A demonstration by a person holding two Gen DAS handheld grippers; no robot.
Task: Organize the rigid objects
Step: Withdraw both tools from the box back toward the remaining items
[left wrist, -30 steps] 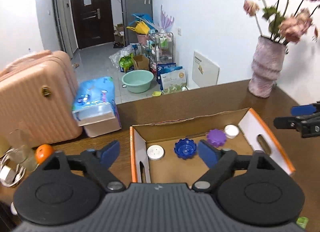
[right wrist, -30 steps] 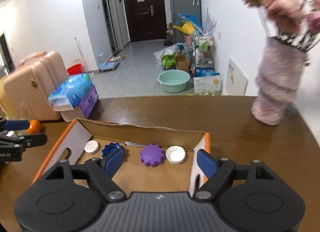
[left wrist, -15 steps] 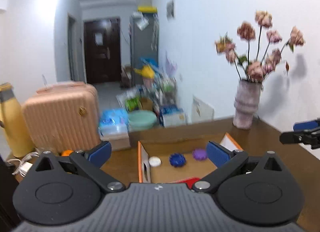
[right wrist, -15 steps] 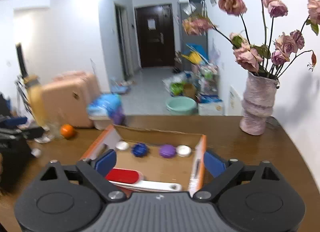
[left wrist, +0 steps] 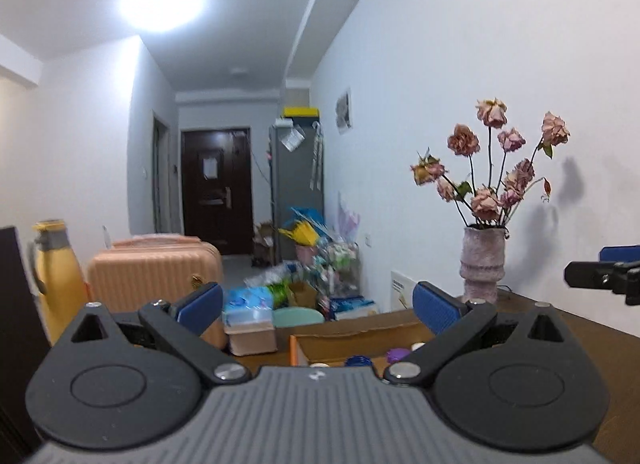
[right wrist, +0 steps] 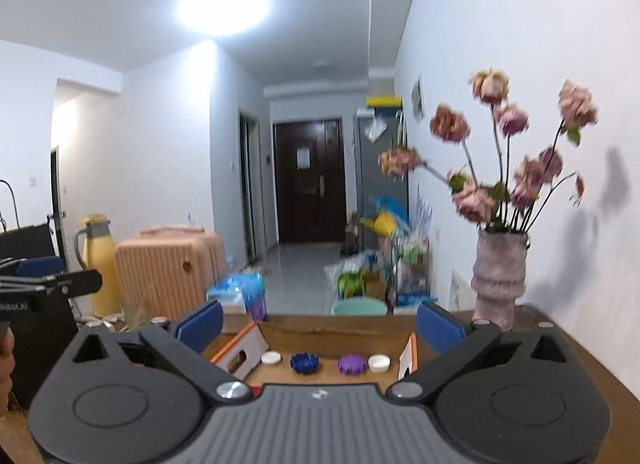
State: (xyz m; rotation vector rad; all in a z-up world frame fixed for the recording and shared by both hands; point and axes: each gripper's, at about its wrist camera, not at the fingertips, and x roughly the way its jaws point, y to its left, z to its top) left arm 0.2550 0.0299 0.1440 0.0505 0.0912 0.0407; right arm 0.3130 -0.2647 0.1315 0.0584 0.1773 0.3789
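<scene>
Both the left hand-held gripper [left wrist: 316, 304] and right hand-held gripper [right wrist: 320, 322] have just been opening, jaws apart and empty. Four bottle caps [right wrist: 347, 365] lie in the cardboard box [right wrist: 240, 352], lower centre; judged nearly done, next needs another loose item.

Four caps lie in a row inside the open cardboard box [right wrist: 256, 338]: white [right wrist: 271, 358], blue [right wrist: 304, 362], purple [right wrist: 351, 364], white [right wrist: 379, 363].

Wood, cardboard, plastic
Matt cardboard box [right wrist: 336, 338] on grained wooden table [right wrist: 592, 360]; smooth plastic caps [right wrist: 305, 363]; rough-textured vase [right wrist: 498, 276].
</scene>
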